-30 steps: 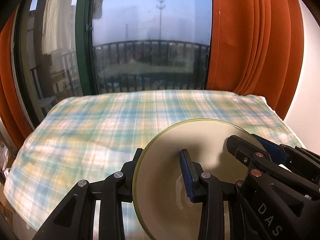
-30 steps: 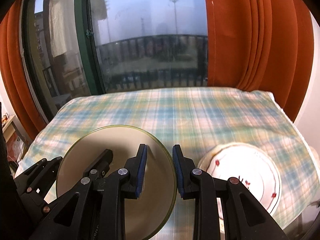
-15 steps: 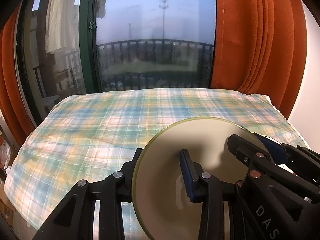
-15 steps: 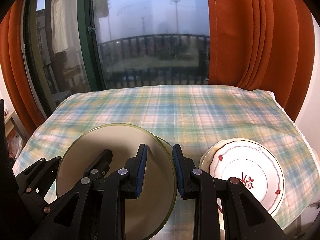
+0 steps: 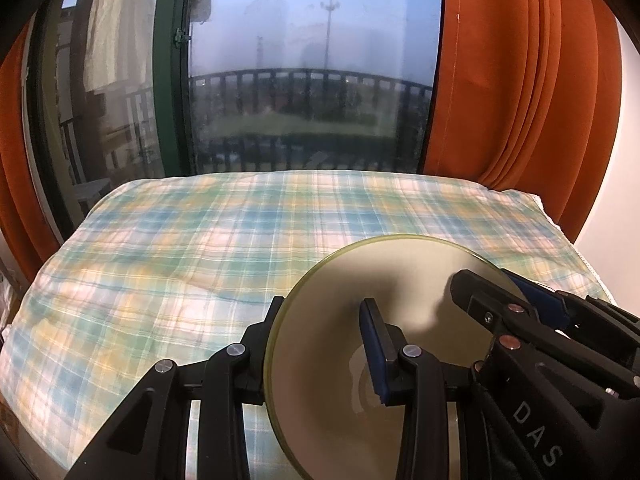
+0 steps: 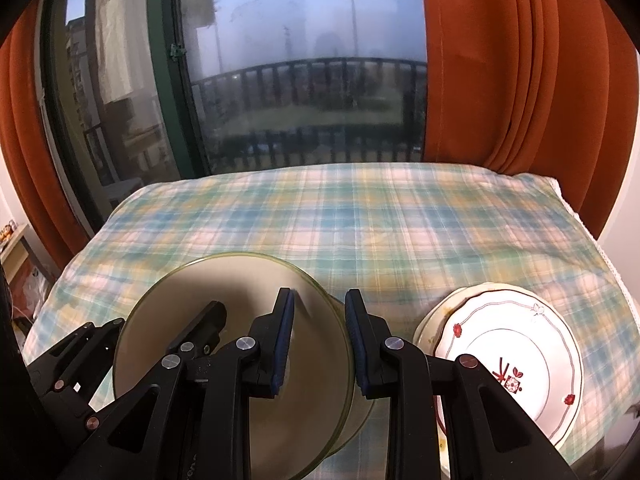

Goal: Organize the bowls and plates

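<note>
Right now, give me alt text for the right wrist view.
Both grippers clamp the green-rimmed bowl, the right gripper on its right rim, the left gripper on its left. A flowered white plate lies right of it on the plaid cloth.

Bowl point(image 5: 400, 280) bottom cut off by frame edge in left wrist view. Second bowl point(image 6: 362, 412) under it mostly hidden. Plate stack point(image 6: 520, 344): lower plates barely peek out, count unclear. Scene beyond window point(image 6: 312, 80) blurry.

Bowl point(image 5: 384, 280): glossy, smooth glazed ceramic.
Plate point(image 6: 520, 344): shiny white glazed ceramic.
Tablecloth point(image 5: 240, 240): soft, matt checked cloth.
Curtain point(image 5: 520, 100): matt orange fabric.
</note>
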